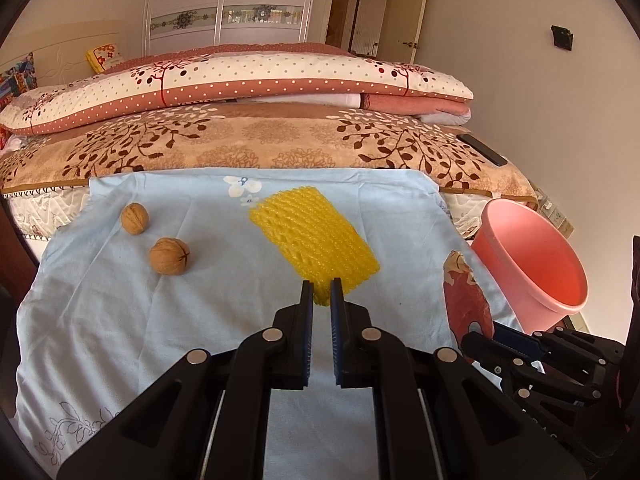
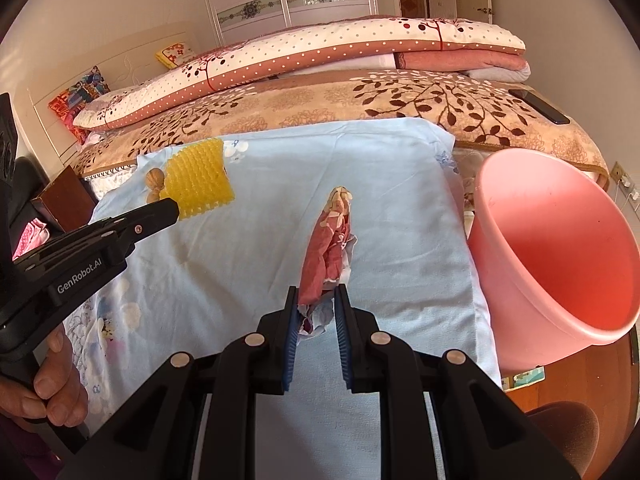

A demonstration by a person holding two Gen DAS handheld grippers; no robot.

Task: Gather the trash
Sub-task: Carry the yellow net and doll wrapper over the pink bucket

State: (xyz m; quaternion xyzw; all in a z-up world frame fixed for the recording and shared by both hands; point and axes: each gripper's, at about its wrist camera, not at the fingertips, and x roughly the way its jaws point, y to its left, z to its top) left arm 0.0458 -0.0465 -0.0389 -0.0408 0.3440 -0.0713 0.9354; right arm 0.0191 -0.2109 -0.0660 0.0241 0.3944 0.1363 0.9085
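The left wrist view shows the left gripper (image 1: 321, 292) with jaws clamped on the near edge of a yellow foam net (image 1: 314, 244), left of the pink bucket (image 1: 532, 260); springy and weightless, it suits an edge pinch. The right gripper (image 2: 317, 300) has jaws pinched on a crumpled red wrapper (image 2: 328, 256) just left of the bucket; thin, crushable, best gripped at its bunched end.

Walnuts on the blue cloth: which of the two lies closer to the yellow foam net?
The lower walnut, nearer the camera, lies closer to the yellow foam net. The other walnut sits further back toward the blue cloth's left edge.
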